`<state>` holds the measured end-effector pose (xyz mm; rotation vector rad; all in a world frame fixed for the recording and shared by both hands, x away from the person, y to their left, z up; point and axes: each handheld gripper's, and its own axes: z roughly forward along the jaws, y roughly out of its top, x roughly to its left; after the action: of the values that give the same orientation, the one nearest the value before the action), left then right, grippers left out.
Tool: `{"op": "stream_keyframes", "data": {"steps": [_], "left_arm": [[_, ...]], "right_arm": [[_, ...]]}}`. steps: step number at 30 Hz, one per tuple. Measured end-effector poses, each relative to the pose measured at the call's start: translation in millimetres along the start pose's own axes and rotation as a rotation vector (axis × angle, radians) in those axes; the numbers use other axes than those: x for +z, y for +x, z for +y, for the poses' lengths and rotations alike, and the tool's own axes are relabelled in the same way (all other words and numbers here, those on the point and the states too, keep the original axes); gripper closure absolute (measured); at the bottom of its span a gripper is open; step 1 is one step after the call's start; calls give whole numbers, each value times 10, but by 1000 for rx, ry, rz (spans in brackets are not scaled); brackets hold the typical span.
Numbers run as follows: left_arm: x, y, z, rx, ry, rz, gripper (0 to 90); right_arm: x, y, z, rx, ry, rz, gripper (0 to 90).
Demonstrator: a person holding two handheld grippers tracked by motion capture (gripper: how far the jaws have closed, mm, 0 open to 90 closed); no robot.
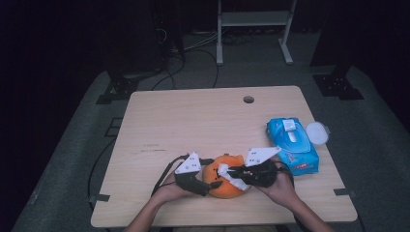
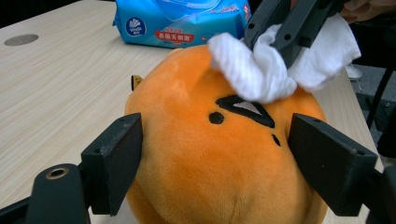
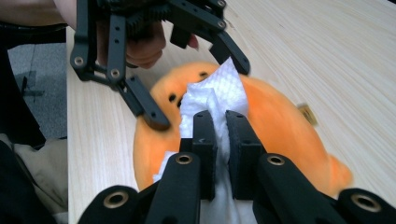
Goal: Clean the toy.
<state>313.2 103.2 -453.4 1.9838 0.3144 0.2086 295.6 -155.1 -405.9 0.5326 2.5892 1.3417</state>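
Observation:
An orange plush toy [image 1: 221,188] [image 2: 219,158] [image 3: 280,121] with a black stitched face sits near the front edge of the wooden table [image 1: 193,121]. My left gripper [image 1: 209,175] [image 2: 215,154] [image 3: 201,95] clasps it, one pad pressed on each side. My right gripper [image 1: 232,175] [image 3: 220,116] [image 2: 280,28] comes in from the right, shut on a crumpled white wipe [image 1: 232,179] [image 2: 252,70] [image 3: 215,91]. The wipe rests on top of the toy, just above its stitched face.
A blue pack of wet wipes [image 1: 292,145] [image 2: 177,21] lies to the right of the toy, with a round white lid [image 1: 316,132] beside it at the table's right edge. A cable hole [image 1: 248,99] [image 2: 21,39] is at the far side.

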Motion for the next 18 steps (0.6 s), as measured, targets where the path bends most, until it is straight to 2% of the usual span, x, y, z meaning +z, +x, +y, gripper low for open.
{"op": "stream_keyframes", "data": {"steps": [6,7,11,13,17,18], "left_arm": [[-1,23,-6,-14,-7,0,189],[-4,36,-7,-22,-6,-1,190],[-12,51,-8,-26,-2,5,189],[-15,51,6,-17,6,18,189],[-45,26,69,4,14,21,171],[-96,2,114,33,0,3,171]], "right_arm": [[-128,-63,-125,27,-3,-24,825],[-185,-90,-178,37,3,-49,825],[-235,-134,-261,53,17,-85,826],[-259,-168,-333,79,21,-92,826],[-232,-136,-326,77,28,-99,826],[-219,-132,-325,73,28,-101,827]]}}
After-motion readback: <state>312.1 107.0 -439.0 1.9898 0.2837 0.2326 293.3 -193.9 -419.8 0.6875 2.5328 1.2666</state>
